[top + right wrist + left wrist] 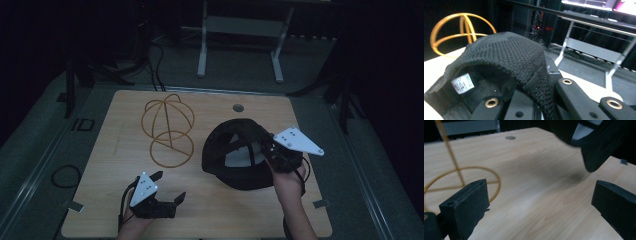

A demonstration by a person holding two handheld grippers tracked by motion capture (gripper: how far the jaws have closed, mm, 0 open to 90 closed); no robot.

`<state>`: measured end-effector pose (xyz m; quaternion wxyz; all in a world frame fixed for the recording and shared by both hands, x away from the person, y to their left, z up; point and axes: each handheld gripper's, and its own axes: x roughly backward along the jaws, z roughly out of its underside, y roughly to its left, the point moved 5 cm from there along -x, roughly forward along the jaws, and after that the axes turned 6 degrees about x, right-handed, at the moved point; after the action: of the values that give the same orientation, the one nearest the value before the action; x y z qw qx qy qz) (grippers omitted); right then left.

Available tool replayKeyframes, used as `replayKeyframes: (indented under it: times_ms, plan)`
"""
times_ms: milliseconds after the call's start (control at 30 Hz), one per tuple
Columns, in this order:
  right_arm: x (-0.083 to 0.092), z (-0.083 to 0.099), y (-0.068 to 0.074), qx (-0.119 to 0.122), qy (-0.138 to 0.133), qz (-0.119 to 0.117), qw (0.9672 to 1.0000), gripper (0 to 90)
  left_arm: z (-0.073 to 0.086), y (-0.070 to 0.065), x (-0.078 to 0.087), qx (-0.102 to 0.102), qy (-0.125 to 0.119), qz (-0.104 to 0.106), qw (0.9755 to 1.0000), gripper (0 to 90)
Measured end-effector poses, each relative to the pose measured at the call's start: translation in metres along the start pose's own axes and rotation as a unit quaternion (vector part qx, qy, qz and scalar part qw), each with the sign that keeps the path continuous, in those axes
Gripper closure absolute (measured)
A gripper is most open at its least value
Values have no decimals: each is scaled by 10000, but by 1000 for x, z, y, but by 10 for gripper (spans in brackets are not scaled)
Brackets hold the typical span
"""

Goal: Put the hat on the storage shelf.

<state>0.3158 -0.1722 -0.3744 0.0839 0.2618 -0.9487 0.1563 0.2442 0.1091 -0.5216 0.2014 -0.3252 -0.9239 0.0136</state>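
Both fingers [534,100] of the right gripper [281,155] pinch the cap [235,150] at its rim, holding it tilted above the table [210,210]. Left gripper [167,187] hovers with jaws wide, near the gold wire stand [167,127].

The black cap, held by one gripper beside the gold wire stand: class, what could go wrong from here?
1. The right gripper pinches only the mesh edge of the black cap, so the cap could slip or sag.
2. The wire stand looks light; pushing the cap onto it might tip it.
3. The left gripper is open and apart from the stand, so nothing steadies it.
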Motion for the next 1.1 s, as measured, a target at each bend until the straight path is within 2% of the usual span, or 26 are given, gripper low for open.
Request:
replayKeyframes:
  times_ms: [33, 133, 200, 300, 500, 533, 567, 633, 667, 733, 767, 833, 867, 900, 933, 967, 1033, 1067, 1100]
  plan:
    - [1, -1, 2, 37, -11, -4, 10000, 885, 0, 0, 0, 0, 0, 0, 10000, 16]
    - [4, -4, 12, 136, -68, -106, 9998, 885, -14, -14, -8, -78, -17, 201, 9998, 16]
    - [5, -4, 15, 155, -75, -147, 9997, 886, -16, -17, -9, -74, -45, 207, 9997, 16]
    - [5, -2, 25, 175, -69, -333, 9993, 885, -22, -22, -12, -152, -113, 255, 9995, 31]
    - [7, 8, 36, 45, -80, -686, 9976, 885, -31, -23, -15, -93, -265, 297, 9992, 56]
    - [7, 8, 36, 45, -80, -686, 9976, 885, -31, -23, -15, -93, -265, 297, 9992, 72]
    - [8, 12, 41, 8, -91, -842, 9964, 885, -33, -22, -16, -113, -238, 327, 9991, 78]
    - [9, 13, 42, 32, -81, -866, 9962, 885, -33, -21, -17, -97, -239, 315, 9992, 78]
    - [10, 15, 45, 31, -81, -956, 9954, 885, -34, -21, -18, -83, -218, 381, 9990, 134]
    - [11, 16, 46, 8, -92, -1039, 9945, 885, -35, -21, -18, -151, -176, 452, 9987, 169]
    - [12, 16, 46, 22, -101, -1068, 9942, 885, -36, -22, -18, -131, -183, 478, 9986, 225]
    - [13, 16, 47, 20, -94, -1109, 9938, 885, -37, -22, -19, -139, -201, 452, 9987, 235]
    - [14, 17, 47, -21, -120, -1208, 9926, 885, -38, -23, -19, -172, -189, 479, 9985, 378]
    - [14, 17, 47, -21, -120, -1208, 9926, 885, -39, -24, -19, -170, -186, 448, 9987, 378]
    - [15, 18, 48, 8, -129, -1226, 9924, 885, -40, -25, -21, -179, -200, 487, 9985, 478]
    - [15, 18, 49, 13, -133, -1248, 9921, 885, -41, -25, -23, -184, -173, 410, 9988, 516]
    - [15, 19, 49, 39, -112, -1231, 9923, 885, -42, -25, -24, -168, -171, 415, 9989, 533]
    - [16, 21, 50, 2, -105, -1286, 9916, 885, -42, -24, -24, -163, -198, 370, 9990, 681]
    - [16, 22, 50, 1, -92, -1286, 9917, 885, -44, -24, -25, -115, -215, 325, 9992, 749]
